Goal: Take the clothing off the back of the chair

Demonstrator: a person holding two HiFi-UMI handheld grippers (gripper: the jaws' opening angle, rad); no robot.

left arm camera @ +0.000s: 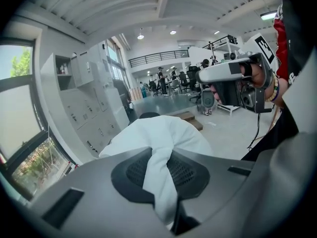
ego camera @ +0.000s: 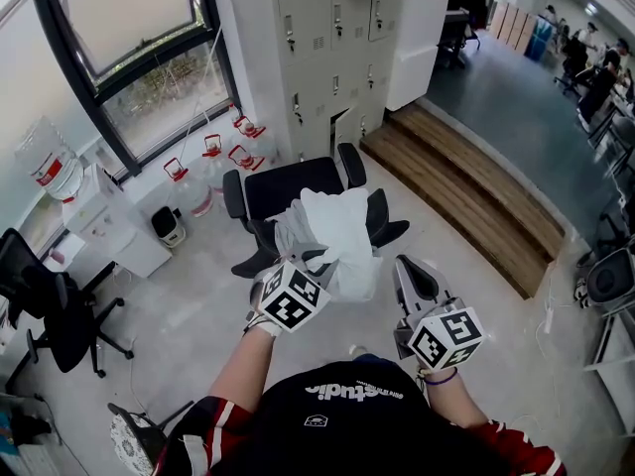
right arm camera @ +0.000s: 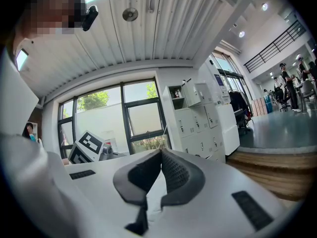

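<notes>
A white garment (ego camera: 337, 231) hangs over the back of a black office chair (ego camera: 288, 186) in the middle of the head view. My left gripper (ego camera: 316, 258) reaches the garment's near left side and is shut on a fold of it. In the left gripper view the white cloth (left arm camera: 158, 133) runs down between the two dark pads of the left gripper (left arm camera: 161, 170). My right gripper (ego camera: 409, 271) hangs to the right of the garment, apart from it. Its pads meet at the tips in the right gripper view (right arm camera: 161, 155), with nothing between them.
Grey lockers (ego camera: 337, 38) stand behind the chair, with a wooden step (ego camera: 466, 186) to their right. Water bottles (ego camera: 208, 167) and a white cabinet (ego camera: 109, 231) line the window wall at the left. A second black chair (ego camera: 50, 315) stands at the far left.
</notes>
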